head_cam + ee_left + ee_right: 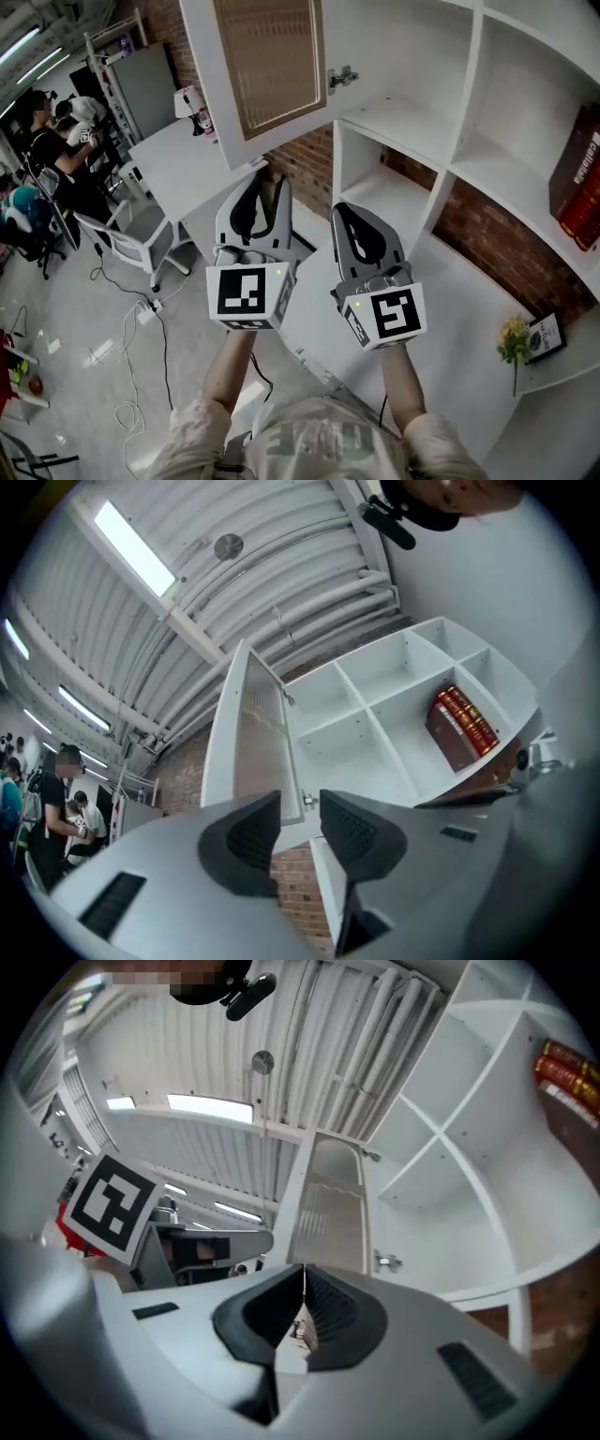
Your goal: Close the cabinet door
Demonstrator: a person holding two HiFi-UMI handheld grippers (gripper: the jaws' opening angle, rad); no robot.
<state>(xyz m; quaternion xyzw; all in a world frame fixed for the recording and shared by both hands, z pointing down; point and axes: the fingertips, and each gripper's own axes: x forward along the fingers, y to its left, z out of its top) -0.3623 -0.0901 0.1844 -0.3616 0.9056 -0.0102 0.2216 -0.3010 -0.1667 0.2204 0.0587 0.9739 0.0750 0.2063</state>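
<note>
The white cabinet door (267, 66) with a ribbed glass panel stands swung open at the upper left of the white shelf cabinet (450, 159); its hinge (342, 77) shows on the inner edge. Both grippers are raised side by side below the door, touching nothing. My left gripper (265, 180) is open, with an empty gap between its jaws. In the left gripper view the left gripper (300, 803) points up at the door (248, 733). My right gripper (343, 208) is shut on nothing, its tips meeting. In the right gripper view the right gripper (303, 1269) sits below the door (328, 1213).
Red books (579, 178) stand in a right-hand compartment. A yellow flower (514, 342) and a small framed card (546, 336) sit on the low shelf. A white desk (173, 164), a chair (131, 239), floor cables and people are at the left.
</note>
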